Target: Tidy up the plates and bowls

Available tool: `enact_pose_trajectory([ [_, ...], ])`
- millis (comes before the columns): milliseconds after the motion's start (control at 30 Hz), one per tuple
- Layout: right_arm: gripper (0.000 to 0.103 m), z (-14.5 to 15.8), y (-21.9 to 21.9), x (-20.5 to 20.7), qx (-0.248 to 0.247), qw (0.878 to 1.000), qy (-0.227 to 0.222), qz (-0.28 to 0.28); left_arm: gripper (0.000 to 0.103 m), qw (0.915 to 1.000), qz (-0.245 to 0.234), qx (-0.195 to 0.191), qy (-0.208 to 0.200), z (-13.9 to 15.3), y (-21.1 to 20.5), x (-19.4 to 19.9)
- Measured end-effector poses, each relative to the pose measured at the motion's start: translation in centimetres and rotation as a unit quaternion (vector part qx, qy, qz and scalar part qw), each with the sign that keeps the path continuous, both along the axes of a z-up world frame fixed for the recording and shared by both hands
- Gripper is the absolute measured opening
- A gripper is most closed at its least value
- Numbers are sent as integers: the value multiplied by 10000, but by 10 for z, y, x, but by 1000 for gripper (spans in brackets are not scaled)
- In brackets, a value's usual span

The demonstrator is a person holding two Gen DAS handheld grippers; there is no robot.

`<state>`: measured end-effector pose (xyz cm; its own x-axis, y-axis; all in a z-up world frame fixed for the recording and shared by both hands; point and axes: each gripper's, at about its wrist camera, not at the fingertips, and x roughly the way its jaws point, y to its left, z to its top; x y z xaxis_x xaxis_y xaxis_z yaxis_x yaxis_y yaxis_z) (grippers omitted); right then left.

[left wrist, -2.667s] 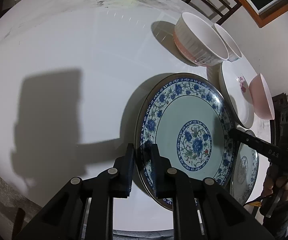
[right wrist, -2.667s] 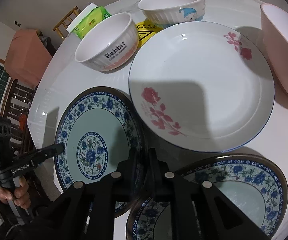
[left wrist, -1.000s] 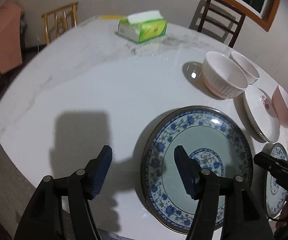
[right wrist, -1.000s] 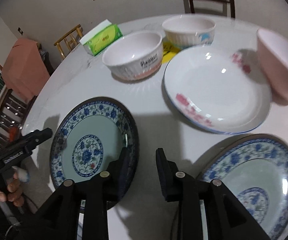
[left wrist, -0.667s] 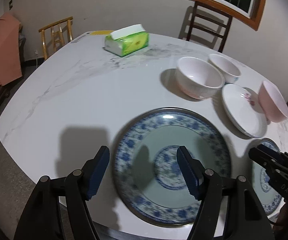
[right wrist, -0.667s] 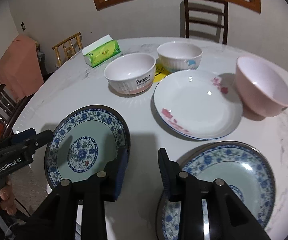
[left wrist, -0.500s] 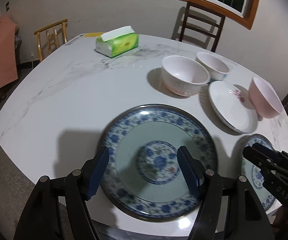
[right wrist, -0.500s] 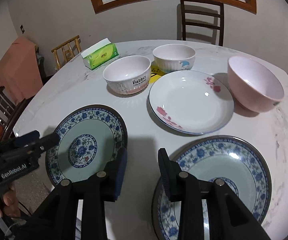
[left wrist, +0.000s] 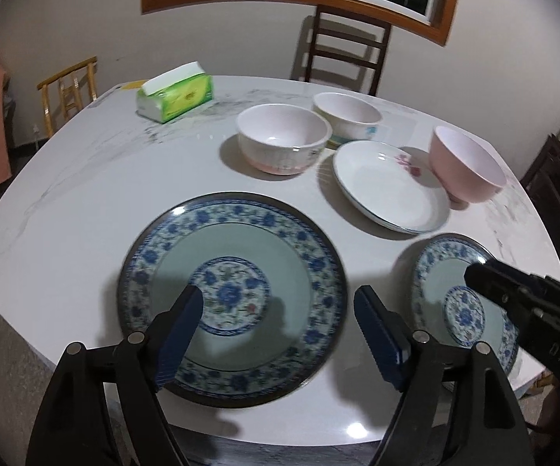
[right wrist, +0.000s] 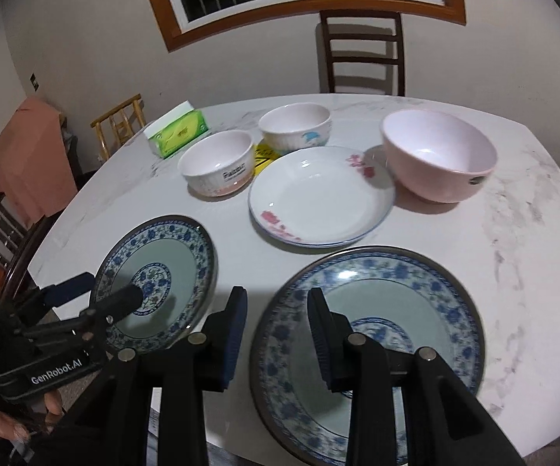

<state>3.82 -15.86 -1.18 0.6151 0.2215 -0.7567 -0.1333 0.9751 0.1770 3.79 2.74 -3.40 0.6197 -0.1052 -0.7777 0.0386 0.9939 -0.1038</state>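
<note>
Counting two blue plates point(right wrist: 373, 334), one white plate point(right wrist: 320, 198), apparently three bowls point(right wrist: 437, 155).

Both claws off the plates

"GenRobot.AI" on left gripper point(right wrist: 97, 295)

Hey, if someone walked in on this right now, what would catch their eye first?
Probably the two matching blue-and-white plates at the table's near edge, the left plate under the open left gripper and the right plate under the right gripper. Behind them sit a white rose plate, a big pink bowl and two white bowls.
</note>
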Motion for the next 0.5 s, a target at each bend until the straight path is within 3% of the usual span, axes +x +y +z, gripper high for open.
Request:
enact_pose_trajectory([
  [500, 33, -3, -39, -19, 122, 9994, -36, -328, 79, 9988, -457, 89, -119, -7, -45, -13],
])
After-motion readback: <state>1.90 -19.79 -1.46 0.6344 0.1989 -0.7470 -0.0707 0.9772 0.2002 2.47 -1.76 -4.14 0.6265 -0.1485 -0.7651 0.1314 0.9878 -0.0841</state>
